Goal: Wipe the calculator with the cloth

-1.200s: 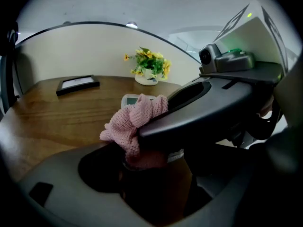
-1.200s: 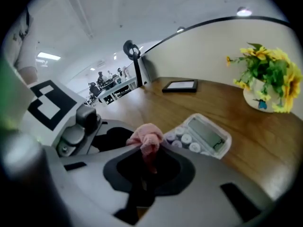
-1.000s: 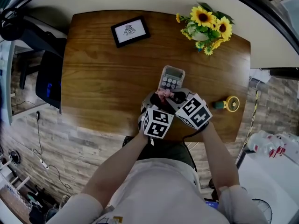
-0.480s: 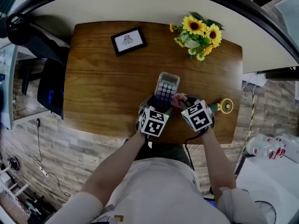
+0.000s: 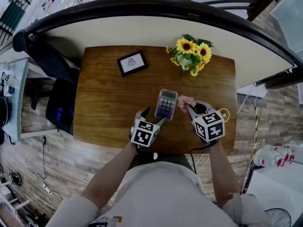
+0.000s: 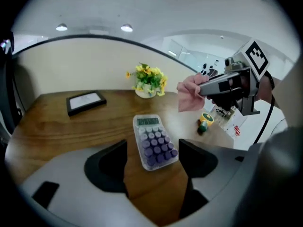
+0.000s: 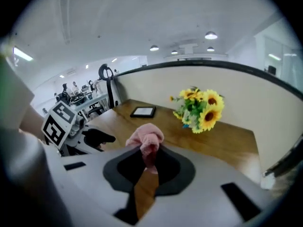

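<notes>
Pink cloth [image 7: 146, 138] is pinched in the closed jaws of the right gripper [image 7: 149, 159], and a bunched part of it stands out above the jaw tips. In the head view this gripper [image 5: 189, 108] is over the near right part of the table [image 5: 109, 93], and the cloth [image 5: 185, 101] is just right of the calculator's top end, but if the two touch I cannot tell. The left gripper [image 6: 151, 151] holds nothing. Its jaws are apart and have just been closing a little. The calculator [image 6: 154, 141] is seen between the jaw tips, but the pads do not press on it. The calculator [image 5: 166, 104] lies flat on the wood with its keys up and its display at the far end, turned a little to one side. The left gripper [image 5: 152, 116] is at its near end. From the left gripper view, the right gripper [image 6: 203, 90] with the cloth [image 6: 191, 94] is raised above the table, to the right of the calculator. Near the right edge there is a small yellow and green thing [image 6: 204, 121]. Further away, sunflowers [image 5: 189, 56] stand at the far right of the table, and a dark frame [image 5: 132, 63] lies at the far left, well apart from the calculator.
</notes>
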`<action>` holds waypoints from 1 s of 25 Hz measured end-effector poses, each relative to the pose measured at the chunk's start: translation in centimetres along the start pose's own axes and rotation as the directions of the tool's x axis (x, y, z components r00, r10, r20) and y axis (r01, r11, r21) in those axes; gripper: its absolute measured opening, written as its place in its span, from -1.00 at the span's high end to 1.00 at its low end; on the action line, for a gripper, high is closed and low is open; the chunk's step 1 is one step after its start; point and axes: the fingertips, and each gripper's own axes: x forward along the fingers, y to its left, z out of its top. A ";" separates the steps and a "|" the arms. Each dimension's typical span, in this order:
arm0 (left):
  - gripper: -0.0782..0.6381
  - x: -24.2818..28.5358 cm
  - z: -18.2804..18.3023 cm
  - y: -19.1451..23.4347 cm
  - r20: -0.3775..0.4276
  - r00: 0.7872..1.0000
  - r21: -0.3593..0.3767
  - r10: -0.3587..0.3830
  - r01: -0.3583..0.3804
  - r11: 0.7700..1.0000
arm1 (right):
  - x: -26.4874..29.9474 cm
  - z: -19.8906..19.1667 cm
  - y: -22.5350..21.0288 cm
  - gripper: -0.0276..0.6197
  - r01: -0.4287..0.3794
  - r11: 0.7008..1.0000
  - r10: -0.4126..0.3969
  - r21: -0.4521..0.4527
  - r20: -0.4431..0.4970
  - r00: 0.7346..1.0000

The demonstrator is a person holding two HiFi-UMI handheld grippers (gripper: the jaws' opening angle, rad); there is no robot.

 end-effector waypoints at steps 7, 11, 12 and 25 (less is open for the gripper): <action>0.05 -8.4 10.9 2.3 0.297 0.950 0.080 0.094 -0.123 0.989 | -5.8 8.3 1.4 0.77 0.015 0.998 0.000 -0.068 0.209 0.978; 0.17 -13.9 16.5 2.3 0.428 0.896 0.128 0.120 -0.191 0.973 | -9.7 12.6 2.9 0.77 0.025 0.993 0.014 -0.119 0.321 0.947; 0.21 -15.2 17.7 2.2 0.459 0.880 0.131 0.120 -0.201 0.971 | -10.6 13.7 3.2 0.77 0.031 0.992 0.016 -0.126 0.351 0.936; 0.61 -29.7 25.6 -0.9 0.721 0.690 0.187 0.065 -0.283 0.941 | -22.0 20.9 6.5 0.76 0.105 0.988 -0.011 -0.111 0.635 0.772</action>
